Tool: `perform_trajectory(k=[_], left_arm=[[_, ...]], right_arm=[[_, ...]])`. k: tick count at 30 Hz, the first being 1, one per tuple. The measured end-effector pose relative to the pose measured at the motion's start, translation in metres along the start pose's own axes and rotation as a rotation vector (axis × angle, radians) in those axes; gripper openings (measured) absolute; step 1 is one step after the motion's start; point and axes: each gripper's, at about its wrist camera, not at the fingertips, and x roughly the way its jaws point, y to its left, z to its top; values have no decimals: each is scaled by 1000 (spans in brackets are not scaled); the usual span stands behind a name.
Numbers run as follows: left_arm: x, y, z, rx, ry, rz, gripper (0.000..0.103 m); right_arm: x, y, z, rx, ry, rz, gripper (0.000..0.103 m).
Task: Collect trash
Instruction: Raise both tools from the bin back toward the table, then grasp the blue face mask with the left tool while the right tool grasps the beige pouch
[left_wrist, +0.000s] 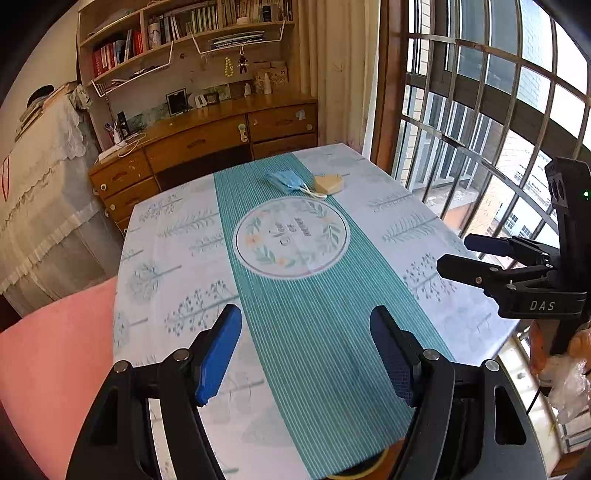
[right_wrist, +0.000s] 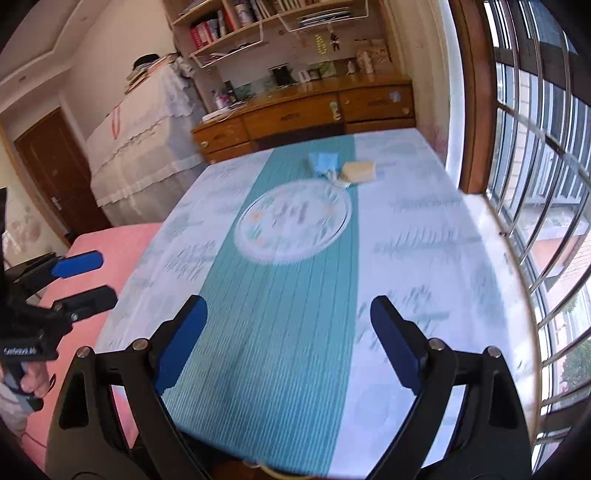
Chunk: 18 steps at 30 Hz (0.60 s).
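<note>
A crumpled blue face mask with white ear loops lies at the far end of the table, touching a pale yellow heart-shaped piece. Both also show in the right wrist view, the mask and the yellow piece. My left gripper is open and empty above the table's near end. My right gripper is open and empty, also above the near end; it shows in the left wrist view at the table's right edge. The left gripper appears at the left in the right wrist view.
The table wears a white and teal striped cloth with a round printed emblem. A pink surface lies to the left. A wooden dresser with shelves stands beyond the table. A barred window runs along the right.
</note>
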Motion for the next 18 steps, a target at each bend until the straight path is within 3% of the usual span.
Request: perform_trajectory(k=[4, 9, 14, 18], left_arm=[[49, 20, 61, -45, 12, 12, 73], [140, 58, 134, -146, 59, 6, 73], [223, 94, 186, -222, 51, 19, 73], [277, 115, 203, -273, 73, 18, 73]], right_arm=[[45, -28, 62, 48, 2, -38, 89], [123, -61, 122, 85, 18, -91, 89], [212, -91, 158, 134, 56, -155, 88], [264, -108, 169, 168, 60, -195, 88]])
